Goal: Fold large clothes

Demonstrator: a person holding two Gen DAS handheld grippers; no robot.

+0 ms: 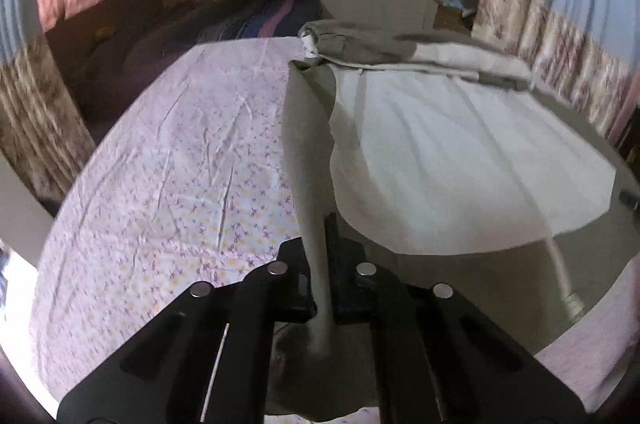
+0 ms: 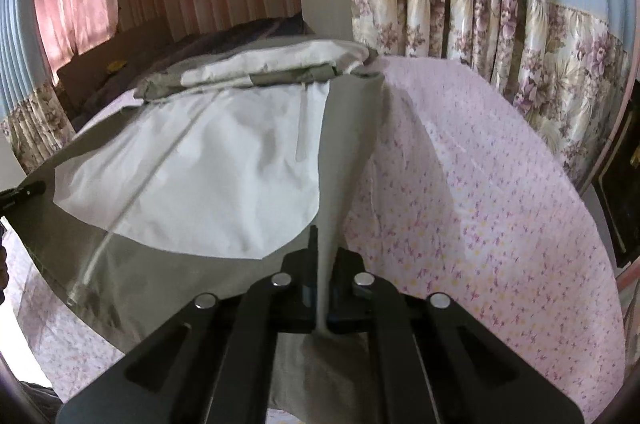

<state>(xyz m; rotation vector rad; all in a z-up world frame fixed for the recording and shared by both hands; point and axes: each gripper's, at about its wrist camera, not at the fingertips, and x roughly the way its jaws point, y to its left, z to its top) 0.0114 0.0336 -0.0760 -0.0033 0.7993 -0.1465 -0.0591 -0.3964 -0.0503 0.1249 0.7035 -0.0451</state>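
- The jacket (image 1: 460, 160), white with grey-olive panels, lies spread on the bed ahead of both my pairs of fingers; its far end is already bunched into a folded band; a zip line runs down the white panel toward me.
- My left gripper (image 1: 322, 280) is closed tight on a grey hem edge, the cloth rising as a taut strip between the fingers; my right gripper (image 2: 322, 288) pinches the opposite grey edge the same way; I judge this lets me lift the near end evenly and carry it forward over the rest.
- Beneath and to the outer side of each grip lies the floral bedsheet (image 1: 168, 160), a flat base for the fold; flowered curtains (image 2: 500, 36) hang beyond my right fingers.
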